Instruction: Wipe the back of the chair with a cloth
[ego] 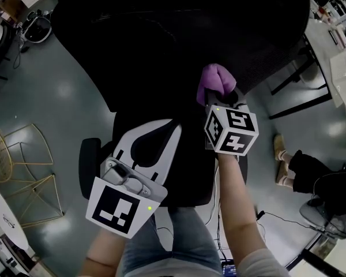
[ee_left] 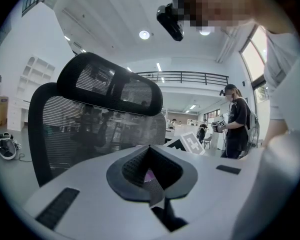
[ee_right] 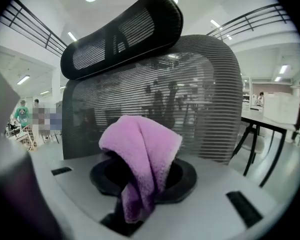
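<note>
We log the left gripper [ego: 172,124] low before the chair [ego: 161,45], jaws together with nothing between them, clear of the mesh back. Right of it, the right gripper [ego: 221,100] is clamped on the purple cloth [ee_right: 140,149]. The cloth bunches over the jaws, close to the chair back below the headrest [ee_right: 122,31]. We cannot tell whether it touches.

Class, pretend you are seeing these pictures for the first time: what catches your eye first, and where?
The purple cloth, bunched in the shut right gripper, stands out brightly against everything grey and black. Just beyond it rises the black mesh chair back, topped by its curved headrest.
</note>
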Demonstrator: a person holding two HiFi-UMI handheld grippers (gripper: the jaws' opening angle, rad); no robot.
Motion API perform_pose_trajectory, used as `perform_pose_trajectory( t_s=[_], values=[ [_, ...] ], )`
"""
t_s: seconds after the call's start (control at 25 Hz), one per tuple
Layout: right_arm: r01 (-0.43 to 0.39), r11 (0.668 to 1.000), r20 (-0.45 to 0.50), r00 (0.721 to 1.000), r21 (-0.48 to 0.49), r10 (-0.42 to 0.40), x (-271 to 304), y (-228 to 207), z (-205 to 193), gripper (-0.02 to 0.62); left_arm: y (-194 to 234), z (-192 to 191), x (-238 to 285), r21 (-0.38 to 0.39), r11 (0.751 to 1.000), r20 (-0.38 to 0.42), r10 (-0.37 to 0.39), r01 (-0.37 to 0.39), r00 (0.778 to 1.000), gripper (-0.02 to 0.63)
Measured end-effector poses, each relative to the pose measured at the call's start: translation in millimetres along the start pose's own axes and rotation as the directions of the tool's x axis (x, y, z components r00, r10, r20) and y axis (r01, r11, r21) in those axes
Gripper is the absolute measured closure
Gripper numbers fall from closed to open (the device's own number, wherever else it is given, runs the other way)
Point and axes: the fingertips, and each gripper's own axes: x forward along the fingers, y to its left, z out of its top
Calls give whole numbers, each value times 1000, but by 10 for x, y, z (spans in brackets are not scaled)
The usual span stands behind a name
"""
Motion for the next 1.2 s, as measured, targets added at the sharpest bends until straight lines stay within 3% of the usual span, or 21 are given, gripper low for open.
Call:
perform_pose_trajectory(
  t_s=[0.76, 1.2],
  values=[
    [103, 994, -12, 995, 32, -102, -324, -799, -151, 480, -412, -47, 333, 3, 998, -11, -70, 70, 997, 600],
    [111, 993, 30, 993, 35, -112, -347, -812, -166, 480, -346, -146, 287, -4, 999, -13, -33, 33, 999, 600]
  ],
)
